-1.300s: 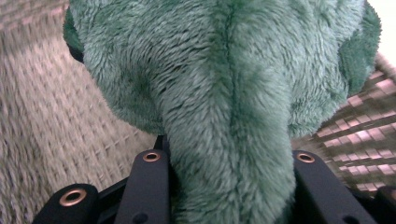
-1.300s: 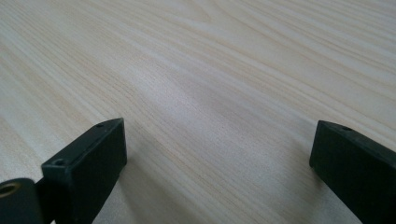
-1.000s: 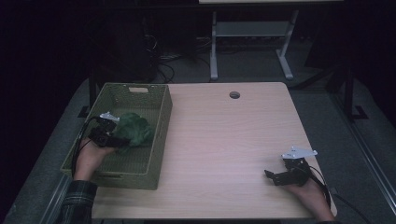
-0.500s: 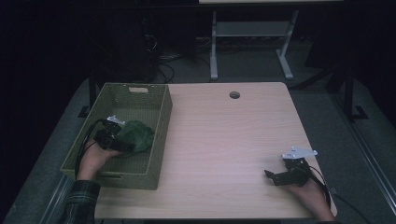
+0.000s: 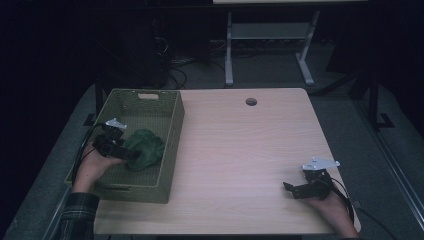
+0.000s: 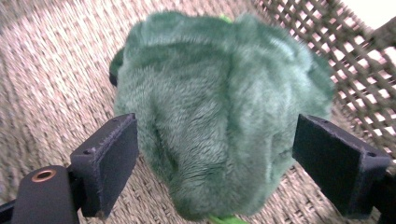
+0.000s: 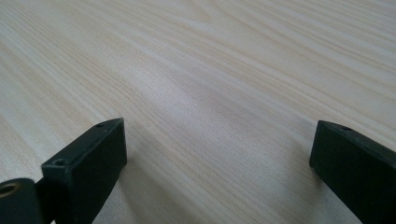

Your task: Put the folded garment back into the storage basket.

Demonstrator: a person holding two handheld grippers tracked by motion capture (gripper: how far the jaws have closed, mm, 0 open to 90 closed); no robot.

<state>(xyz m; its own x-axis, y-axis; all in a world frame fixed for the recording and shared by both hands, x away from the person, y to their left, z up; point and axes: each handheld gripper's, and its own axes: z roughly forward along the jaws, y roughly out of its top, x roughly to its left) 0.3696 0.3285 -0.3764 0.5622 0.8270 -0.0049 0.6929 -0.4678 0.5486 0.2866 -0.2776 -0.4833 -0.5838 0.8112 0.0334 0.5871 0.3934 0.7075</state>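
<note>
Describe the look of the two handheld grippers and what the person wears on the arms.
Both the left gripper and the right gripper are black, each topped by a grey three-cornered plate and trailing a black cable. Their jaws are flat, rectangular black blocks with small screw holes. A dark plaid sleeve covers the left forearm.

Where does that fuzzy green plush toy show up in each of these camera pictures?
High view: the fuzzy green plush toy lies left of centre, inside the olive woven basket.
Left gripper view: the toy sits centre frame, between the left tool's open jaws.
Right gripper view: not in it; bare wooden tabletop.
Shared landmark: the basket's weave.
</note>
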